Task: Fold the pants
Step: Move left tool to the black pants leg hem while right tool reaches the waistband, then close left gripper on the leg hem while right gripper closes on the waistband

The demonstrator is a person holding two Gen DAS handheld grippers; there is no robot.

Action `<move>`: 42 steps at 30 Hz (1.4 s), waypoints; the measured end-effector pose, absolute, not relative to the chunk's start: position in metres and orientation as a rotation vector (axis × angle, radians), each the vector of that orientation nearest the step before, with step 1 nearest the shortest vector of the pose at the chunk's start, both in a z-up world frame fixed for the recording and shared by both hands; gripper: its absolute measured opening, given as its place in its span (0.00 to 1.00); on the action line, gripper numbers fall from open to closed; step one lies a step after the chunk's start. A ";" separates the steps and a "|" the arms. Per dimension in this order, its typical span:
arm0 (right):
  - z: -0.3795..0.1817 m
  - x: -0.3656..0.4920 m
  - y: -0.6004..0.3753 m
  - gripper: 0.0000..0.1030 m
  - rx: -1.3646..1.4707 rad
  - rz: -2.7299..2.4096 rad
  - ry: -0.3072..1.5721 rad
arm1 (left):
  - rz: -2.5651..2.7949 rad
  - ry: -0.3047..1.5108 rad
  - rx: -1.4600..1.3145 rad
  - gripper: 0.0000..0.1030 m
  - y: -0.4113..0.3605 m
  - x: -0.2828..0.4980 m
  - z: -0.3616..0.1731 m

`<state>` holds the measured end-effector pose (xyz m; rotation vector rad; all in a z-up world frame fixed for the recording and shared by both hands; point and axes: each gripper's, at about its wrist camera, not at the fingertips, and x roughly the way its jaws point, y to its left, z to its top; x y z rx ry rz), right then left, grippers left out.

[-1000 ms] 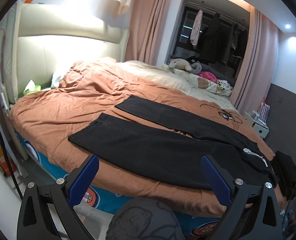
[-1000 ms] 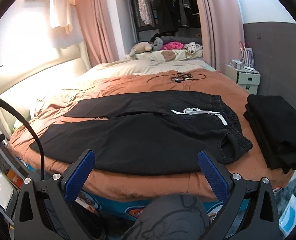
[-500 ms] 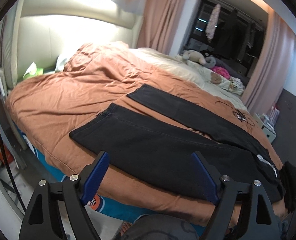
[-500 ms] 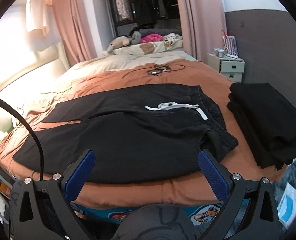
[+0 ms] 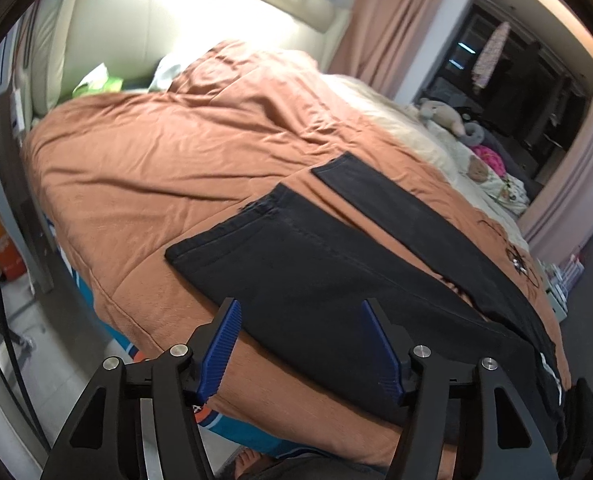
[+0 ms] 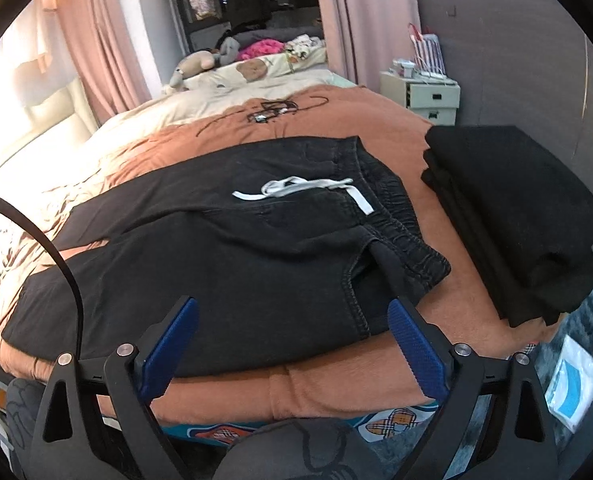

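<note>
Pants [image 5: 336, 264] flat on bed, beyond both fingers [image 6: 412, 344]

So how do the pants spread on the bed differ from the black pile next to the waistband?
The pants lie spread out flat in a single layer, legs apart; the pile is folded and stacked in several layers. The pants show a white drawstring and a gathered waistband; the pile shows no such details. The pants cover much of the bed's near side; the pile is compact at its corner. Both are black and rest on the orange cover.
</note>
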<state>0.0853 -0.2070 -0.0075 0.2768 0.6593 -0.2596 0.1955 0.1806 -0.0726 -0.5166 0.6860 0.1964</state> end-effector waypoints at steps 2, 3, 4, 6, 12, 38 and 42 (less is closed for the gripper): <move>-0.010 0.090 -0.213 0.92 0.301 -0.290 0.678 | 0.216 0.711 -0.547 0.62 0.189 0.203 -0.080; -0.012 0.094 -0.216 0.92 0.317 -0.297 0.689 | 0.225 0.722 -0.562 0.61 0.193 0.206 -0.084; -0.014 0.097 -0.219 0.92 0.346 -0.305 0.705 | 0.232 0.728 -0.571 0.61 0.196 0.208 -0.087; -0.017 0.103 -0.227 0.92 0.376 -0.317 0.725 | 0.255 0.750 -0.602 0.61 0.205 0.216 -0.096; -0.025 0.111 -0.251 0.93 0.479 -0.361 0.780 | 0.289 0.805 -0.689 0.59 0.226 0.233 -0.120; -0.063 0.087 -0.344 0.83 0.893 -0.311 0.711 | 0.315 0.794 -0.968 0.26 0.267 0.262 -0.163; -0.067 0.088 -0.354 0.76 0.920 -0.274 0.692 | 0.303 0.793 -0.977 0.26 0.262 0.262 -0.165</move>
